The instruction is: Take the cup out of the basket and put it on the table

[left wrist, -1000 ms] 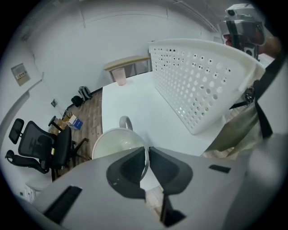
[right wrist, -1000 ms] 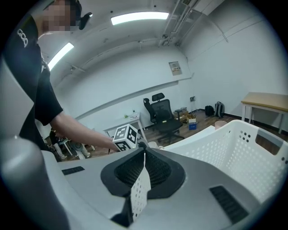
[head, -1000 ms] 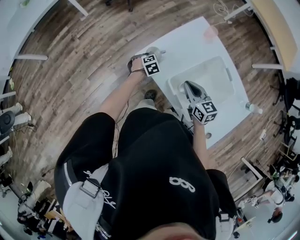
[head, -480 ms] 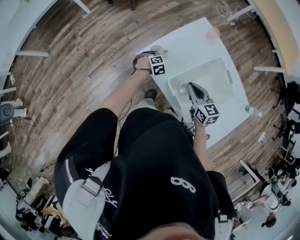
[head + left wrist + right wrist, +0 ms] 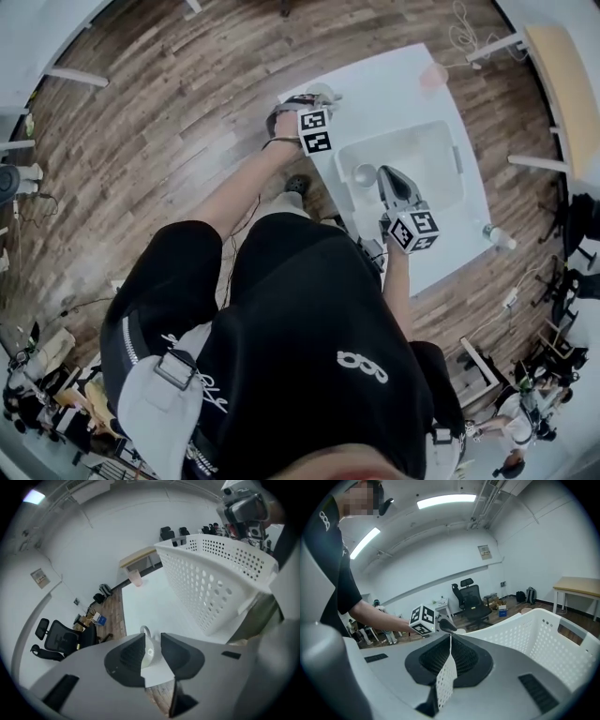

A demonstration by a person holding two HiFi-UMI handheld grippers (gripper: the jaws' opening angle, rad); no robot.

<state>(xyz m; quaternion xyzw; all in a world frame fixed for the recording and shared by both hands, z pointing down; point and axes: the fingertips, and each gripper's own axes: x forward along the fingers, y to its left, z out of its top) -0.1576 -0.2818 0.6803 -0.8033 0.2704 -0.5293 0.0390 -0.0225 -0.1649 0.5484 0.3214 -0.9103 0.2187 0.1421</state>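
A white cup (image 5: 149, 652) with a handle stands on the white table (image 5: 145, 606) near its corner. My left gripper (image 5: 153, 636) hovers just above it. Its jaws have just been opening, and the cup shows in the gap between them, clear of the pads. In the head view the left gripper (image 5: 314, 98) is over the table's near-left corner. The white perforated basket (image 5: 427, 155) sits mid-table. My right gripper (image 5: 386, 175) is shut on the basket's near wall, and the thin perforated wall (image 5: 444, 679) is pinched between its pads.
A pink cup (image 5: 433, 75) stands at the table's far edge, also visible as the pink cup (image 5: 135, 577) beyond the white one. A round grey object (image 5: 364, 175) lies in the basket's near corner. Wooden floor surrounds the table, with office chairs (image 5: 58, 639) nearby.
The left gripper has lifted slightly from the table's corner. The right gripper stays on the basket's wall.
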